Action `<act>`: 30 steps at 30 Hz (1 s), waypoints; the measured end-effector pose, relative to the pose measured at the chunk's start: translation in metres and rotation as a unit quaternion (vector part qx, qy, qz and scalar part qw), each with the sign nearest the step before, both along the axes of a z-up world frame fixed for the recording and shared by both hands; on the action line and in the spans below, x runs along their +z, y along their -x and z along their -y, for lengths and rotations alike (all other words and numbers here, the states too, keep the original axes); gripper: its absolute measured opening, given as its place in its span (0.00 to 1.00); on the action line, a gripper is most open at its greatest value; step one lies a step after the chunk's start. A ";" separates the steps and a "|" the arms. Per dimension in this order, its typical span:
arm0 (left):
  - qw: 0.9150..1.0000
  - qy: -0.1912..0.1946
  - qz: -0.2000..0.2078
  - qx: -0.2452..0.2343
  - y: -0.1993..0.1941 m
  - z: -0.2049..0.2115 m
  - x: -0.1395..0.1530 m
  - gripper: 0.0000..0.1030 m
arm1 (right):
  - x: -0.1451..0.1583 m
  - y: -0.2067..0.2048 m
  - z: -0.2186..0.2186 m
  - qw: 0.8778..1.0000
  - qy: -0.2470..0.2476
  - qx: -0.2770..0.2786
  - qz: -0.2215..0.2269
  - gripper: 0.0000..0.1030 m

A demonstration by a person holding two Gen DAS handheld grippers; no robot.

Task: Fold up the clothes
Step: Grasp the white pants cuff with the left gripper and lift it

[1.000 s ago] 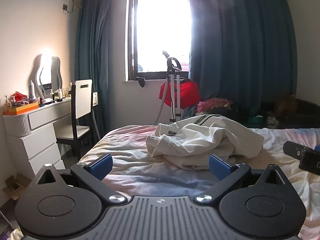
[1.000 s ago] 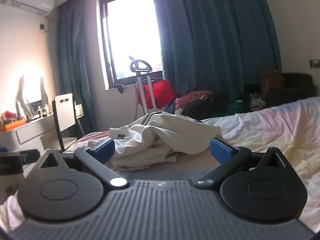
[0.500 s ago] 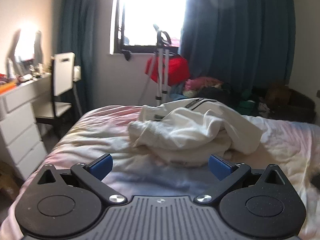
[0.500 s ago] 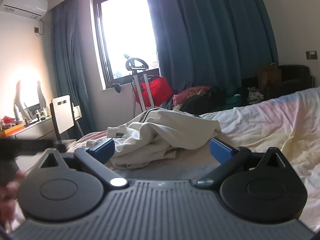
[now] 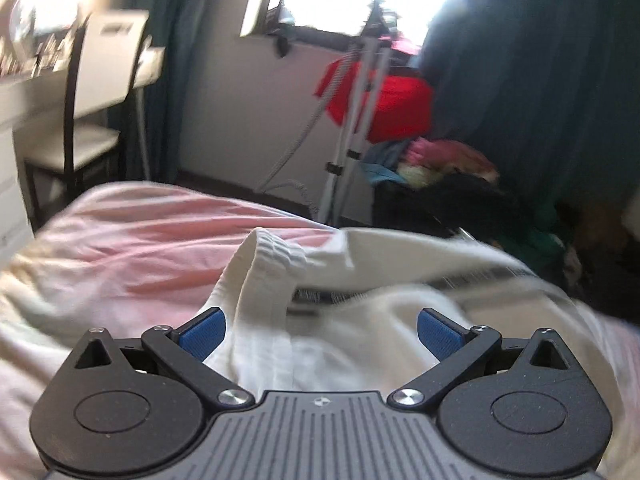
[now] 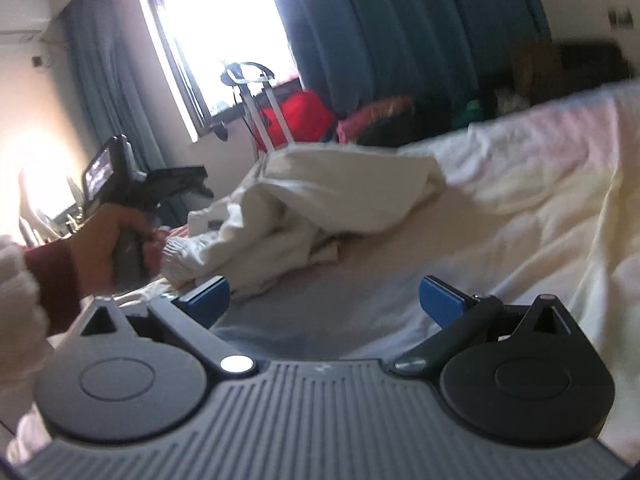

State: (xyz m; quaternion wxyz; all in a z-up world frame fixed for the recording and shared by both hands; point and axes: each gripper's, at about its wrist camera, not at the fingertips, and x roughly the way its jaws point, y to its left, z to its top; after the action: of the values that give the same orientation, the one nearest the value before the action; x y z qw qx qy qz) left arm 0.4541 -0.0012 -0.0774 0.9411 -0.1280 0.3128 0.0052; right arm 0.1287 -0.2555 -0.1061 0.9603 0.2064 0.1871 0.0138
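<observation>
In the left wrist view the left gripper (image 5: 320, 330) fills the bottom of the frame with its jaws spread wide, the blue pads (image 5: 202, 331) well apart and nothing clamped between them. A crumpled white garment (image 5: 360, 304) lies on the bed (image 5: 132, 240) across the centre and right of that frame, and one ribbed fold of it rises between the fingers, just beside the left-hand pad; whether cloth and pad touch cannot be told through the blur. Behind the bed, a red bag (image 5: 384, 104) hangs on a white stand in the upper middle, with a white chair (image 5: 100, 80) at the upper left and dark blue curtains (image 5: 540, 80) at the upper right. In the right wrist view the right gripper (image 6: 324, 300) is likewise spread open and holds nothing, sitting low in the frame over bare sheet. The white garment (image 6: 320, 200) sits in the middle of this frame, beyond the fingertips and apart from them. At the left edge the person's left hand (image 6: 100, 240), in a dark red sleeve, grasps the handle of the other tool close to the garment's ribbed cuff. A bright window (image 6: 224, 32) shows at upper centre.
</observation>
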 end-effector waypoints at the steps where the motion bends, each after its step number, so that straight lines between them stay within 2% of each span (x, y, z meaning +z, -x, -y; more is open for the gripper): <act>1: 1.000 0.012 -0.006 0.014 -0.016 -0.003 -0.007 0.99 | -0.007 -0.008 0.002 1.000 -0.010 0.006 -0.005 1.00; 3: 0.998 0.039 -0.029 0.044 -0.040 -0.010 -0.019 0.94 | -0.020 -0.023 0.006 0.999 -0.025 0.018 -0.015 1.00; 4: 0.996 0.059 -0.036 0.050 -0.050 -0.015 -0.025 0.92 | -0.025 -0.027 0.006 0.999 -0.029 0.021 -0.019 1.00; 7: 0.993 0.086 -0.050 0.062 -0.067 -0.022 -0.034 0.84 | -0.038 -0.040 0.007 0.998 -0.040 0.028 -0.028 1.00; 9: 0.993 0.063 -0.061 0.078 -0.074 -0.023 -0.036 0.64 | -0.043 -0.045 0.008 0.998 -0.042 0.028 -0.028 1.00; 10: 0.993 0.051 -0.061 0.085 -0.074 -0.023 -0.036 0.61 | -0.045 -0.047 0.008 0.998 -0.043 0.026 -0.028 1.00; 14: 0.996 0.030 -0.017 0.080 -0.052 -0.020 -0.017 0.39 | -0.048 -0.049 0.009 0.998 -0.047 0.021 -0.021 1.00; 15: 0.997 0.022 0.003 0.070 -0.038 -0.018 -0.005 0.35 | -0.046 -0.048 0.009 0.999 -0.042 0.018 -0.017 1.00; 19: 0.996 -0.010 0.084 0.022 0.023 -0.011 0.048 0.31 | -0.034 -0.038 0.006 1.000 -0.021 0.010 0.010 1.00; 24: 0.983 -0.045 0.163 -0.073 0.136 -0.008 0.112 0.31 | -0.008 -0.016 -0.002 0.998 0.016 0.000 0.057 1.00; 27: 0.976 -0.038 0.177 -0.123 0.213 -0.015 0.126 0.31 | 0.009 0.002 -0.005 0.996 0.025 -0.009 0.083 1.00; 28: 0.974 -0.033 0.179 -0.138 0.238 -0.018 0.126 0.31 | 0.014 0.008 -0.006 0.996 0.027 -0.010 0.088 1.00; 30: 0.967 -0.048 0.179 -0.175 0.286 -0.019 0.113 0.32 | 0.026 0.021 -0.009 0.995 0.026 -0.012 0.098 1.00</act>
State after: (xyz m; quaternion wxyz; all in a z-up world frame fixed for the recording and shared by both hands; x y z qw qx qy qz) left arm 0.1682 0.0181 0.0357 0.9731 -0.0249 0.1560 -0.1676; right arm 0.1073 -0.2467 -0.0806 0.9793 0.1807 0.0899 0.0178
